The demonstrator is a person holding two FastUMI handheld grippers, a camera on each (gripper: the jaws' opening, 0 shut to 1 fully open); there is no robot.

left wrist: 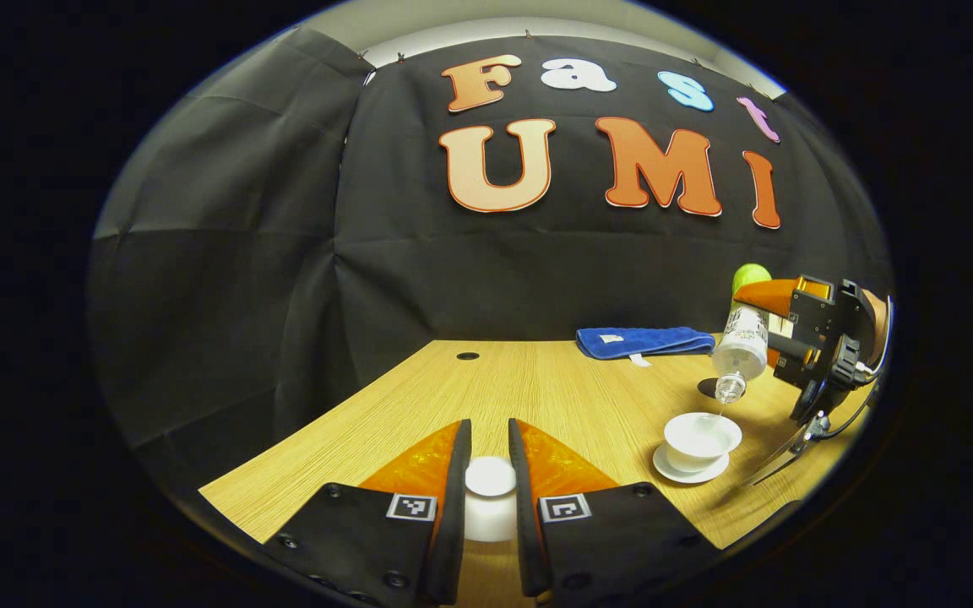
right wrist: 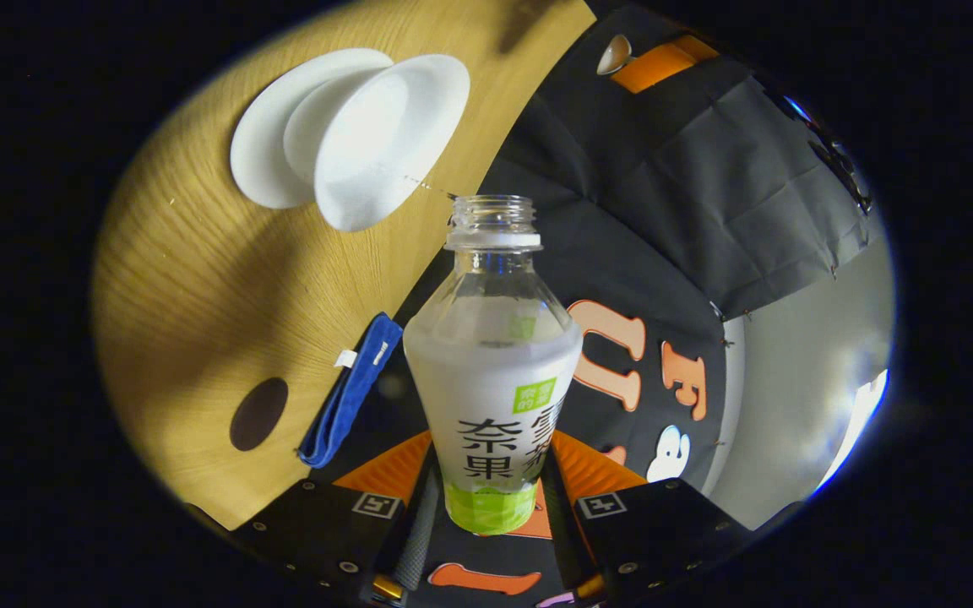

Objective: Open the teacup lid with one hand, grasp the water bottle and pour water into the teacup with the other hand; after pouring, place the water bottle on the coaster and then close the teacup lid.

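Water bottle (right wrist: 493, 371) tipped neck-down over the teacup (left wrist: 700, 438), a thin stream crossing from its open mouth to the bowl. Clamped low on the body by the right tongs (right wrist: 491, 507), both fingers pressed on the label. Likely light and thin-walled, apt to buckle under a hard squeeze; slick label, so best held around the waist. Teacup white, on its saucer (left wrist: 687, 470) on the counter (left wrist: 537, 397), probably brittle and easy to tip. Lid (left wrist: 490, 477) pinched between the left tongs (left wrist: 490, 473), well apart from the cup. Dark round coaster (right wrist: 259, 413) beside the folded blue cloth (right wrist: 350, 401). Water level in the cup hard to make out; lid's lower part hidden by the fingers; bottle's base cut off.
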